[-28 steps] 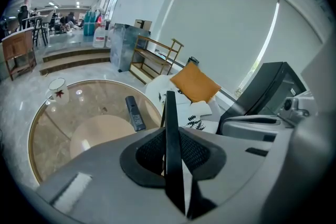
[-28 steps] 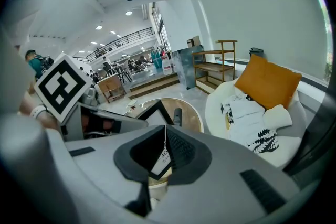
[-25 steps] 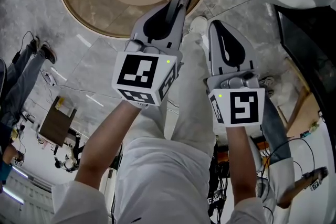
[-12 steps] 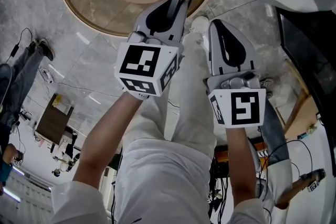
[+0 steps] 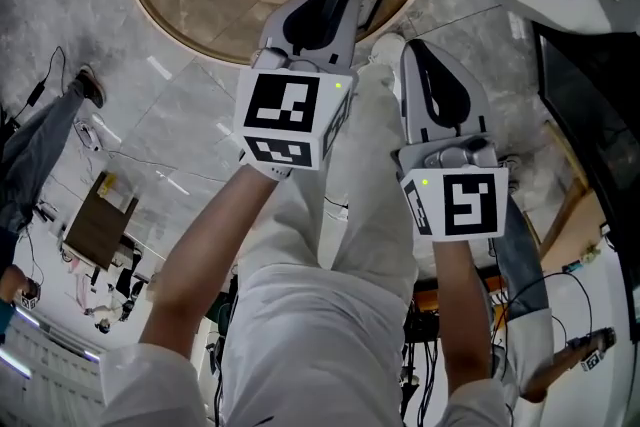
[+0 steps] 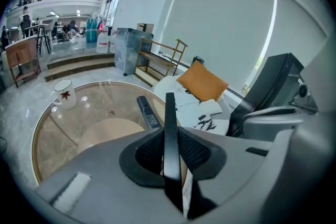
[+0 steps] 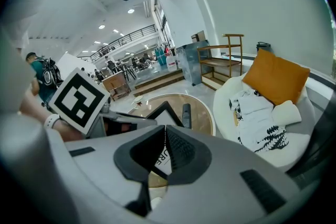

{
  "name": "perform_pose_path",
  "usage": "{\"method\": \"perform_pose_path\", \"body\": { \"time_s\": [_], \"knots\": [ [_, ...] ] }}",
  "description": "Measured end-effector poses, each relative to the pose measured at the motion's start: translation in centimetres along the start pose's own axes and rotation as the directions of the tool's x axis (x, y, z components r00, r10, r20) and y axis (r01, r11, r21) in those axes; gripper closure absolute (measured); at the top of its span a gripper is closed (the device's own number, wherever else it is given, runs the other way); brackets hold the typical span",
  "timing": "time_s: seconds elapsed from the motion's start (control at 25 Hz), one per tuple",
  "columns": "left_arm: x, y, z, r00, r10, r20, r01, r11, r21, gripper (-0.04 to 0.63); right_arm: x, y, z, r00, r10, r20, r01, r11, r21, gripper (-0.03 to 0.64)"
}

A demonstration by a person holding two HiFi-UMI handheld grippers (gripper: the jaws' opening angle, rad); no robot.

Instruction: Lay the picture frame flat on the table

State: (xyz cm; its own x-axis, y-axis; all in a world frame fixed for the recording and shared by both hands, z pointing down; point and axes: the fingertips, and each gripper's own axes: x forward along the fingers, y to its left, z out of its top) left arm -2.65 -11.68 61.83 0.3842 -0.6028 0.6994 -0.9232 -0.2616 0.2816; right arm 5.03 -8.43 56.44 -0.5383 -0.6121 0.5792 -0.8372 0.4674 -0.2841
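Black and thin when seen edge-on, the picture frame (image 6: 169,113) stands upright in the jaws of the left gripper (image 5: 330,15), which pinch it from both sides along its lower edge. It is held over the near rim of a round, glass-topped desk (image 6: 68,134); whether it touches the glass cannot be told. The right gripper (image 7: 164,134) hangs just beside the left one, above the person's white trousers (image 5: 330,315), its jaws pressed together at the tips with nothing between them. Through the slit below those tips, the right gripper view shows part of the white print inside the frame, with dark letters that appear to read "URE" (the rest is hidden). On the desk, well apart from the frame, are a white mug (image 6: 64,94) bearing a red leaf and a dark remote control (image 6: 147,112). Beyond the desk, a white seat carries an orange cushion (image 6: 202,82) and a white cloth with a black fern print (image 6: 206,122). Each gripper's cube shows black-and-white square markers.
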Motion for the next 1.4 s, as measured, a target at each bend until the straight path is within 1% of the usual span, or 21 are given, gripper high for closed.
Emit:
{"method": "perform_pose_path", "body": {
  "time_s": [0.24, 0.4, 0.56, 0.68, 0.88, 1.04, 1.28, 1.4],
  "knots": [
    [0.0, 2.3, -0.3, 0.998, 0.061, -0.029, -0.060, 0.998, 0.036, 0.522, 0.5, 0.4, 0.1, 1.000, 0.012, -0.004, -0.012, 1.000, 0.012, 0.609],
    [0.6, 4.9, -1.1, 0.992, 0.112, -0.054, -0.110, 0.994, 0.024, 0.516, 1.0, 0.2, 0.1, 1.000, 0.009, -0.006, -0.009, 1.000, 0.013, 0.609],
    [1.2, 7.0, -2.4, 0.988, 0.136, -0.070, -0.136, 0.991, 0.004, 0.496, 1.4, 0.1, -0.3, 1.000, 0.007, -0.007, -0.007, 1.000, 0.016, 0.609],
    [1.8, 8.2, -2.9, 0.987, 0.141, -0.073, -0.142, 0.990, -0.019, 0.482, 1.6, 0.1, -0.5, 1.000, 0.002, -0.010, -0.002, 1.000, 0.020, 0.609],
    [3.1, 10.7, -3.8, 0.989, 0.124, -0.076, -0.127, 0.992, -0.027, 0.462, 3.1, 0.8, -0.6, 1.000, 0.012, -0.021, -0.012, 1.000, 0.017, 0.609],
    [3.7, 11.7, -4.6, 0.991, 0.114, -0.070, -0.117, 0.993, -0.031, 0.453, 3.5, 1.2, -0.7, 0.999, 0.022, -0.026, -0.022, 1.000, 0.012, 0.609],
    [5.1, 12.9, -6.5, 0.992, 0.107, -0.063, -0.113, 0.989, -0.094, 0.439, 3.6, 1.2, -1.6, 0.999, 0.035, -0.032, -0.035, 0.999, 0.011, 0.609],
    [5.9, 13.5, -7.2, 0.994, 0.095, -0.058, -0.101, 0.989, -0.111, 0.434, 3.7, 1.3, -2.0, 0.999, 0.038, -0.031, -0.037, 0.999, 0.012, 0.609]
  ]
}}
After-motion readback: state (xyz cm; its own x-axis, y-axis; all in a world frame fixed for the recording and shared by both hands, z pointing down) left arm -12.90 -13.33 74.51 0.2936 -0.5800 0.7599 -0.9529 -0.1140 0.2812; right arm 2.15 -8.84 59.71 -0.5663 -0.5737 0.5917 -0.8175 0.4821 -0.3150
